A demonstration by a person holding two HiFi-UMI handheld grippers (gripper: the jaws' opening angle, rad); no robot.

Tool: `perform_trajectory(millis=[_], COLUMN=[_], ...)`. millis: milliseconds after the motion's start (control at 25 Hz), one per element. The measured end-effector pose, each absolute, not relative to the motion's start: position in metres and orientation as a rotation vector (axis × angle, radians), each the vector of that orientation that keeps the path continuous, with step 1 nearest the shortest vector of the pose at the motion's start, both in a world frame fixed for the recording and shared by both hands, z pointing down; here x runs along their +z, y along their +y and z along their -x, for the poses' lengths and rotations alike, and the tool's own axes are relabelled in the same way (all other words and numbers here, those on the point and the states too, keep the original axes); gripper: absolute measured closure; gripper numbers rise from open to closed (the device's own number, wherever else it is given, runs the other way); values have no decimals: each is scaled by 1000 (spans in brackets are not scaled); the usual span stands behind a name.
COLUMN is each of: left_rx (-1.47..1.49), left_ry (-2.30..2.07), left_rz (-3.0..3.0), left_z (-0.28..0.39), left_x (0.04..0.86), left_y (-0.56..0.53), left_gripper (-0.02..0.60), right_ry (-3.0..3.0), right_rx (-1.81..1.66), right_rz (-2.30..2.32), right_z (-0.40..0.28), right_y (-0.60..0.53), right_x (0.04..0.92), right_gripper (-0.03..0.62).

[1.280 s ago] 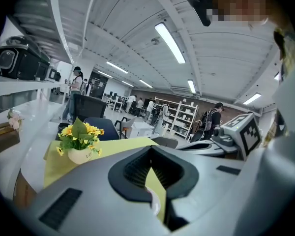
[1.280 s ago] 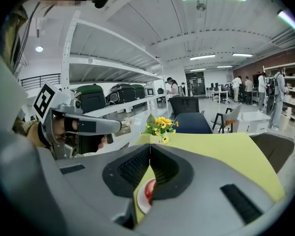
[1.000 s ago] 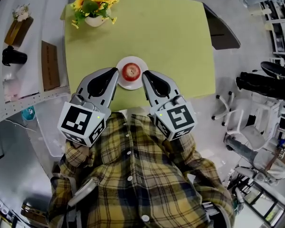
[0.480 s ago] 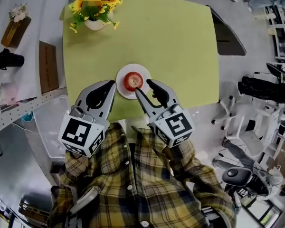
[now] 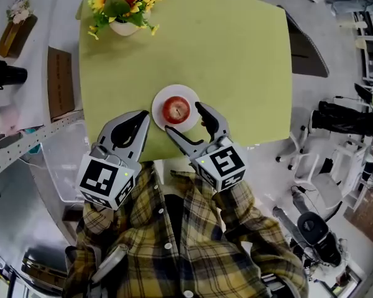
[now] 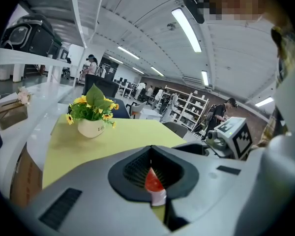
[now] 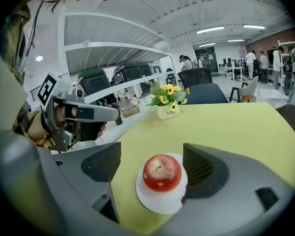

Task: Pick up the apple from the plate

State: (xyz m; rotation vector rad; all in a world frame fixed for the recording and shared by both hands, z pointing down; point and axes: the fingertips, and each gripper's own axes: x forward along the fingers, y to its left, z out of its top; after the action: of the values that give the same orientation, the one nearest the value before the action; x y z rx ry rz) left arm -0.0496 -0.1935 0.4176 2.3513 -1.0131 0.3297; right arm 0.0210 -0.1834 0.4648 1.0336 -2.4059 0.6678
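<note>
Yellow-green table, seen from above. White plate sits close to the table's near edge, roughly mid-width. Red apple rests upright in the middle of the plate, stem dimple up.

Right gripper: jaws spread wide and just been opening. One jaw tip lies by the plate's near-left rim, the other by its right rim. In the right gripper view the apple shows in the gap between the two ribbed pads, with clear space on both sides. Neither pad touches the fruit (whether a tip brushes the plate rim cannot be told).

Left gripper: jaws brought together, nothing held. It sits just left of the plate at the table's near edge, apart from the rim. In the left gripper view the pads meet along a seam, and only a thin sliver of red apple and white plate shows through the notch below it.

Far left corner of the table: pale pot of sunflowers, well apart from the plate.

Plaid shirt fills the near foreground, behind both marker cubes.
</note>
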Motion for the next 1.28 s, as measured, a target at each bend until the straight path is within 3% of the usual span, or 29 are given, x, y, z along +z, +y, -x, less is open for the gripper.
perform_trajectory(millis=[280, 1280], left_rx=[358, 393], left_ry=[-1037, -1006], left_rz=[-2296, -2208], left_z=[63, 75], left_x=[439, 474], left_y=[-191, -163], left_gripper=[574, 574], right_ry=[-2328, -2197], right_rx=[641, 597], right_rz=[-1025, -999], right_z=[-20, -13], right_y=[-188, -188], right_x=[503, 573], right_gripper=[195, 189])
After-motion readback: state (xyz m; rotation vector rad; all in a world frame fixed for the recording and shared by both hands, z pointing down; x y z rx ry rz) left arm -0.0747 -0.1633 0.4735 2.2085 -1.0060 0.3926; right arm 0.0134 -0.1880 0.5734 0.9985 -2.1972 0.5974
